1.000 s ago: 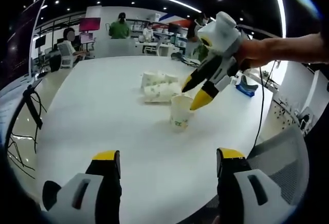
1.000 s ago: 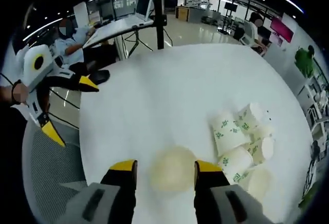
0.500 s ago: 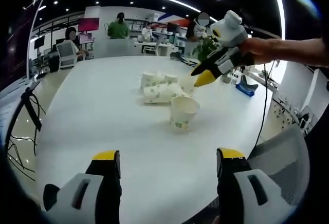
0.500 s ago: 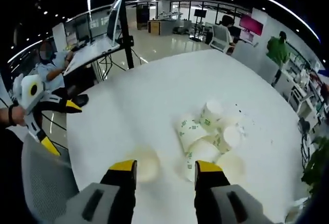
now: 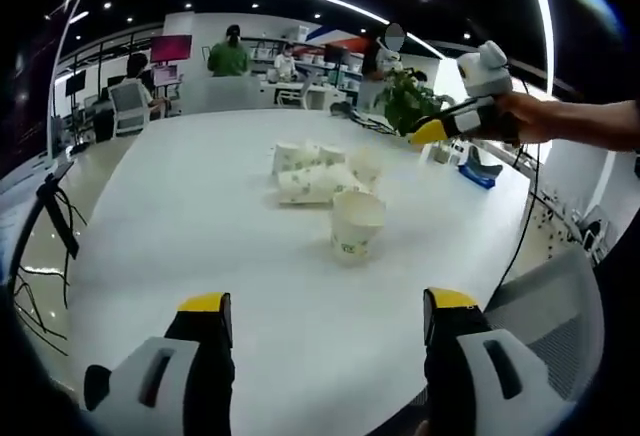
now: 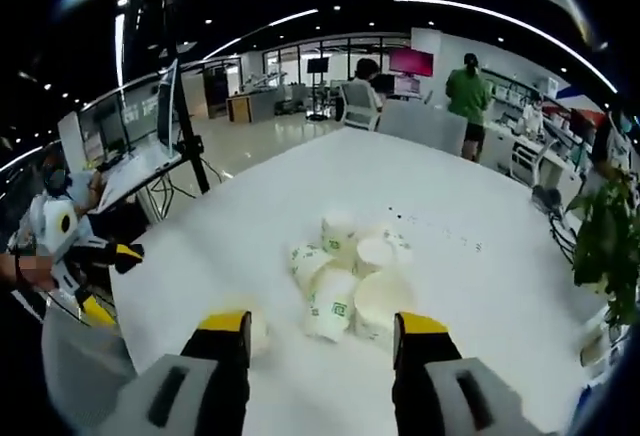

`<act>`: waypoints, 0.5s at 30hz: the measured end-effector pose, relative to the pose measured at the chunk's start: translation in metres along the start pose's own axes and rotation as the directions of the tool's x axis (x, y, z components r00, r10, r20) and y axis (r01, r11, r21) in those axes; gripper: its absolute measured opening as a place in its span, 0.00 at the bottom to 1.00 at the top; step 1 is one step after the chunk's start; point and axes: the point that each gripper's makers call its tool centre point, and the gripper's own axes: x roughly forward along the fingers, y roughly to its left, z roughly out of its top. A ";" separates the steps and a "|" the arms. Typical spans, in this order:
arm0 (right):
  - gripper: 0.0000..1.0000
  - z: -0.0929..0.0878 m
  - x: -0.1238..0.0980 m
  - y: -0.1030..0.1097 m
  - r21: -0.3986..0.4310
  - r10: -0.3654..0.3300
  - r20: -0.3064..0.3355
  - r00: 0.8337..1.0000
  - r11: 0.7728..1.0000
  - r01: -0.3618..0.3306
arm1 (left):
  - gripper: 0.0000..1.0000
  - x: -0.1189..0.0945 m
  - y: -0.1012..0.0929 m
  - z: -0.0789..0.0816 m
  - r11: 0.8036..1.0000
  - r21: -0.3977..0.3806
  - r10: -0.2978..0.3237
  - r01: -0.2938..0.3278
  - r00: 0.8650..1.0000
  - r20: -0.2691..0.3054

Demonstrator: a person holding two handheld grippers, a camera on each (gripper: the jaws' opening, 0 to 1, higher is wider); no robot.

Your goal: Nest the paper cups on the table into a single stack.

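Jaws apart, cups [image 6: 350, 276] on white table [image 5: 200, 216]

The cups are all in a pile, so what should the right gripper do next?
Probably lower the open, empty right gripper onto one tipped cup at the near edge of the pile; the upright cup stands apart on the table, ready to receive it.

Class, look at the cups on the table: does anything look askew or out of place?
Yes. Most cups lie tipped on their sides in a jumbled heap mid-table, while one cup stands upright apart from them, nearer the left hand-held gripper.
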 end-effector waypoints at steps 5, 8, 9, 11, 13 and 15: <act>0.67 -0.018 -0.005 0.004 0.017 0.000 0.008 1.000 1.000 0.000 | 0.77 0.000 0.002 0.002 1.000 0.002 0.002 -0.002 1.000 0.001; 0.67 -0.027 -0.007 0.016 0.026 -0.002 0.006 1.000 1.000 0.002 | 0.77 0.001 0.005 0.004 1.000 0.009 0.001 -0.001 1.000 -0.002; 0.67 -0.029 -0.006 0.012 0.034 -0.006 0.007 1.000 0.999 0.006 | 0.77 0.001 0.005 0.004 1.000 0.010 0.002 -0.002 1.000 -0.002; 0.66 -0.032 -0.003 0.012 0.048 -0.011 0.017 1.000 0.999 0.011 | 0.77 0.000 0.006 0.005 1.000 0.011 0.003 -0.003 1.000 -0.001; 0.66 -0.027 -0.004 0.010 0.052 -0.018 0.036 0.999 0.998 0.016 | 0.77 -0.001 0.007 0.006 1.000 0.013 0.004 -0.004 1.000 -0.002; 0.66 -0.025 -0.005 0.007 0.052 -0.028 0.047 0.998 0.998 0.026 | 0.77 -0.001 0.008 0.006 1.000 0.013 0.006 -0.006 1.000 -0.002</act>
